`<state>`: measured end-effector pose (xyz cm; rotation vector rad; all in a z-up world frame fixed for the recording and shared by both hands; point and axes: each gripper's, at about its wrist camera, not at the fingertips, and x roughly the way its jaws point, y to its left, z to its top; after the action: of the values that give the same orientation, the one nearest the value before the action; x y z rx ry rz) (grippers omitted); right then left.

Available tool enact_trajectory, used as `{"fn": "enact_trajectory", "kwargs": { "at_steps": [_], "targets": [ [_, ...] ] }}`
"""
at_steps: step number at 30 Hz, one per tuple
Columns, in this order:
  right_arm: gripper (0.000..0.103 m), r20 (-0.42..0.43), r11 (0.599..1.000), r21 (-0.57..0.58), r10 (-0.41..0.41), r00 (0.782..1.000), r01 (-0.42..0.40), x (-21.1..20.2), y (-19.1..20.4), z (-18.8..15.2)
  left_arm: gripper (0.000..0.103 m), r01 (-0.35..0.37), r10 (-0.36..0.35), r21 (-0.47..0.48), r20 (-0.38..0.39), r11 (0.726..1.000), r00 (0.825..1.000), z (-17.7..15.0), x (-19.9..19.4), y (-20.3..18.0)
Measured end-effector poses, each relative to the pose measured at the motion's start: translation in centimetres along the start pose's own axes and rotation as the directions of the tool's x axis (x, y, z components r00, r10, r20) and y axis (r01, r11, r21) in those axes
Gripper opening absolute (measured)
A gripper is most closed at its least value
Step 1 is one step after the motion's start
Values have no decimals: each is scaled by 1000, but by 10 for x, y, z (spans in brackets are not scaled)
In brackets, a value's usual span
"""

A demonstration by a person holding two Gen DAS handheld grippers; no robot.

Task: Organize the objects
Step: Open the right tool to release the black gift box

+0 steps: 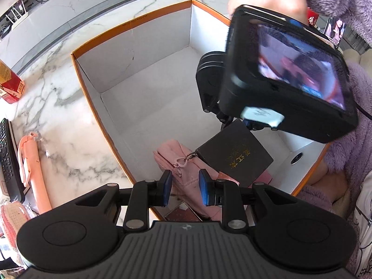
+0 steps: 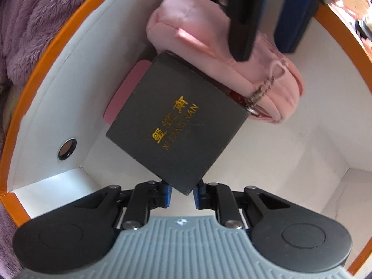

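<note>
The right tool (image 2: 182, 194) grips a corner of the dark box (image 2: 176, 125) at frame centre, inside the orange-rimmed carton (image 2: 69, 23). The left tool (image 1: 185, 189) stands narrowly parted, empty, over the pink pouch (image 1: 186, 162).

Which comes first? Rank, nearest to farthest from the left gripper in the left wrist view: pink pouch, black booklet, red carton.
1. pink pouch, right between the left gripper's fingers, inside the box.
2. black booklet, just beyond, lying partly on the pouch.
3. red carton, far left on the marble counter.
</note>
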<state>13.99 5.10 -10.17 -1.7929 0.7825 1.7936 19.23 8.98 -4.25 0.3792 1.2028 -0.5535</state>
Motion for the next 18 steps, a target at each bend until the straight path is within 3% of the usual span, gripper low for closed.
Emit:
{"fn": "enact_trajectory", "kwargs": {
  "at_steps": [1,2,3,8,18],
  "targets": [
    [19,-11,1000,15,-13,1000,13,-1,-1,3,30,-1,1,0,1,1000,1000,0,0,1],
    [37,-9,999,35,-26,1000,27,-3,-2,5,30,-2,2,-2,2,1000,1000,-1,0,0],
    [49,11,999,44,-17,1000,17,-7,-3,6,30,-2,2,-2,3,1000,1000,-1,1,0],
    [40,51,996,76,-42,998,38,-25,-3,8,30,-5,5,-9,5,1000,1000,-3,1,2],
    [31,98,985,-139,-89,991,102,-27,23,25,30,-13,13,-1,4,1000,1000,-3,-1,2]
  ]
}}
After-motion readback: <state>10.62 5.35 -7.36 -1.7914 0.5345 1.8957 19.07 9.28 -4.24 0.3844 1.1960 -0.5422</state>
